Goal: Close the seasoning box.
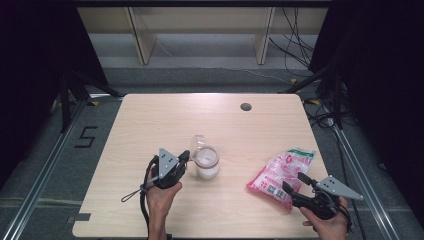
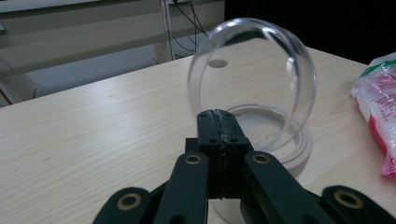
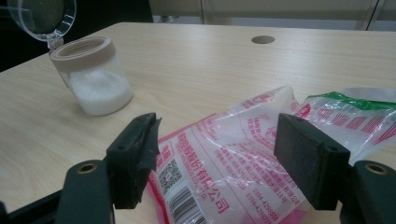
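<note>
One jar [image 1: 206, 163] with white powder in it stands on the single counter [image 1: 150, 125], a little toward 7 o'clock from the middle, and its one clear lid [image 1: 198, 143] is tipped up at the jar's 11 o'clock. One pink and white bag [image 1: 280, 176] with a green end lies toward 4 o'clock, and one round hole [image 1: 245, 106] sits in the counter top at about 1 o'clock. There are two claws: the left claw [image 1: 184, 159] at 7 o'clock and the right claw [image 1: 295, 182] at 5 o'clock, each in one hand.

left tongs [image 1: 183, 161] closed, right tongs [image 1: 294, 183] spread wide
</note>
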`<act>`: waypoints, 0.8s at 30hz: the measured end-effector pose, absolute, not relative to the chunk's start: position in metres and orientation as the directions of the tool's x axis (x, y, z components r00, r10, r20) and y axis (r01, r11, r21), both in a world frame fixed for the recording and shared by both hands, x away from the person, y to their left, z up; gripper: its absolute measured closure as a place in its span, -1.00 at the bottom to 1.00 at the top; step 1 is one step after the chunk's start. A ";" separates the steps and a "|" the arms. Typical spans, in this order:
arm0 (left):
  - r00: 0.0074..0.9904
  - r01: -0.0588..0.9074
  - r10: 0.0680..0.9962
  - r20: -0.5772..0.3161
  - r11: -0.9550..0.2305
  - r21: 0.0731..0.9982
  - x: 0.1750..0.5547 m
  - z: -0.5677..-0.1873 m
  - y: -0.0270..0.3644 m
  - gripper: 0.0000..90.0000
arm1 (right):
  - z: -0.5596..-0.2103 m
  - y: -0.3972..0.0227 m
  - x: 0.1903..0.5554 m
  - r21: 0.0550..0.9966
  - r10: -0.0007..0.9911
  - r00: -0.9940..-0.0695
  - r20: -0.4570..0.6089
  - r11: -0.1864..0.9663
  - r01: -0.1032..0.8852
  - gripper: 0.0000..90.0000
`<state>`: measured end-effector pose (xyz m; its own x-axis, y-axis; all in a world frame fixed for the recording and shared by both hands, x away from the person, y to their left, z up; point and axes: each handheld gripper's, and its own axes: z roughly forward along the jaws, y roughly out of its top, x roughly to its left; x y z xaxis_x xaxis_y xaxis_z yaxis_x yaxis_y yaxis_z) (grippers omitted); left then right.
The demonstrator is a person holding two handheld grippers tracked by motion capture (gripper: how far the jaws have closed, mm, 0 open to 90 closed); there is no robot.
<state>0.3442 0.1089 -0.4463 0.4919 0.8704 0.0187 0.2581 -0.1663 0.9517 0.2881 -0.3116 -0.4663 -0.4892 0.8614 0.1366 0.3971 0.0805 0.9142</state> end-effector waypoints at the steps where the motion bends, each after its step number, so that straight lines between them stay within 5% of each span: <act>1: 0.495 0.258 0.869 0.017 -0.166 0.952 0.344 -0.446 0.108 0.98 | -0.466 -0.311 0.288 0.915 0.860 -0.489 0.145 0.072 0.397 -0.30; 15: 0.524 0.260 0.852 -0.008 -0.151 0.954 0.341 -0.447 0.107 0.89 | -0.466 -0.311 0.288 0.922 0.857 -0.497 0.139 0.072 0.381 -0.30; 24: 0.556 0.268 0.831 0.006 -0.186 0.945 0.336 -0.448 0.104 0.52 | -0.467 -0.309 0.287 0.917 0.851 -0.503 0.153 0.068 0.394 -0.31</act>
<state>0.3358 0.1038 -0.4482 0.5557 0.8313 0.0059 0.2676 -0.1856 0.9455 0.2873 -0.3086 -0.4669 -0.5032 0.8505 0.1530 0.3941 0.0683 0.9165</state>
